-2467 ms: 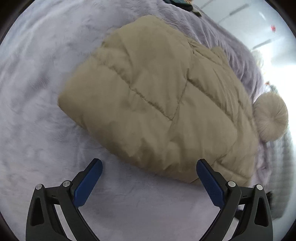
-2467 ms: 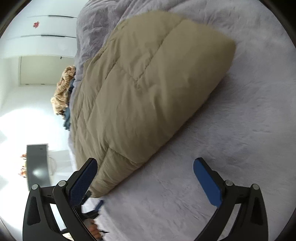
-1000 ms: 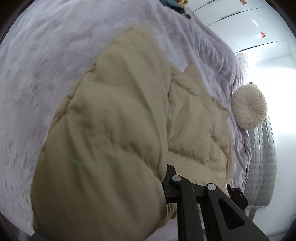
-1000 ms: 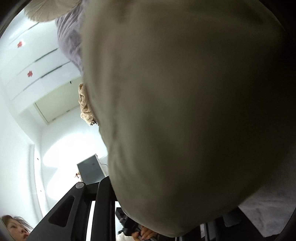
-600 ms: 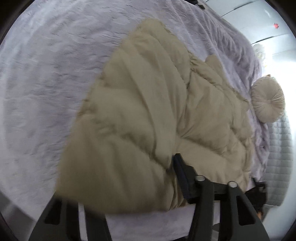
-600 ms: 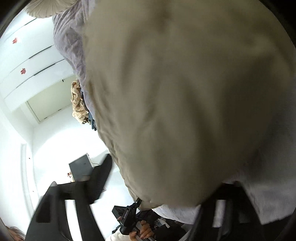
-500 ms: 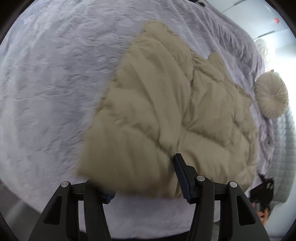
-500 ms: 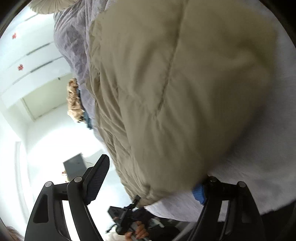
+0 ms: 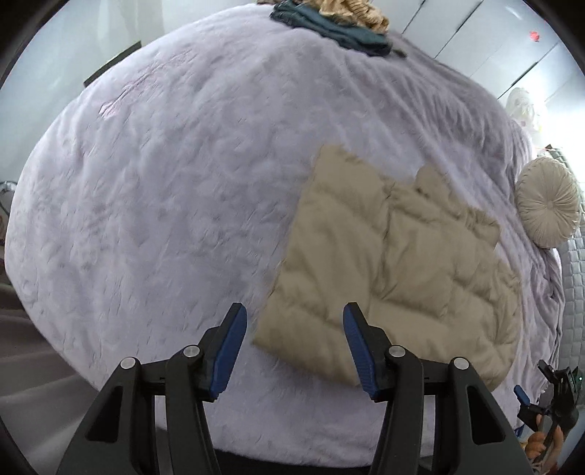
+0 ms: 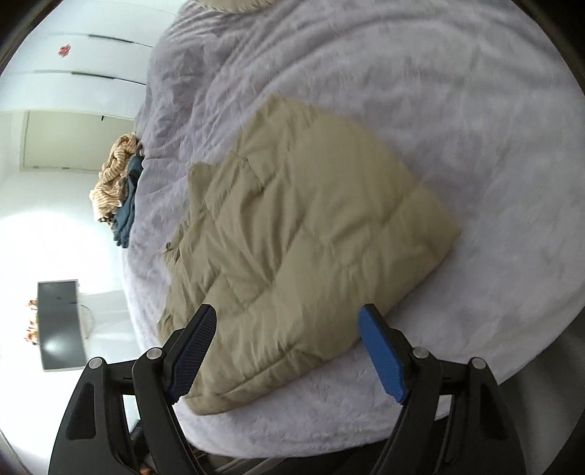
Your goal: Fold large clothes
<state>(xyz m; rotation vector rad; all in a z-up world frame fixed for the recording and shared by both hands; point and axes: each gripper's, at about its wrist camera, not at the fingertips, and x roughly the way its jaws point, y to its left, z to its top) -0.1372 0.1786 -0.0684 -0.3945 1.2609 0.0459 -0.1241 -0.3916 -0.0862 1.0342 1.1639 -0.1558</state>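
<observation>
A beige quilted puffer jacket lies folded into a thick rectangle on a bed with a pale lilac plush cover. My left gripper hangs above the jacket's near left corner, open, nothing between its blue pads. In the right wrist view the same jacket lies flat on the cover. My right gripper is raised above the jacket's near edge, jaws wide open and empty. The right gripper also shows small at the lower right of the left wrist view.
A round cream cushion sits at the bed's right side by a grey quilted headboard. A pile of dark teal and tan striped clothes lies at the bed's far edge, also seen as clothes. A dark screen stands beyond the bed.
Both grippers held the jacket's folded edge, let go of it and rose away. The jacket now lies flat on the bed and both pairs of jaws stand empty.
</observation>
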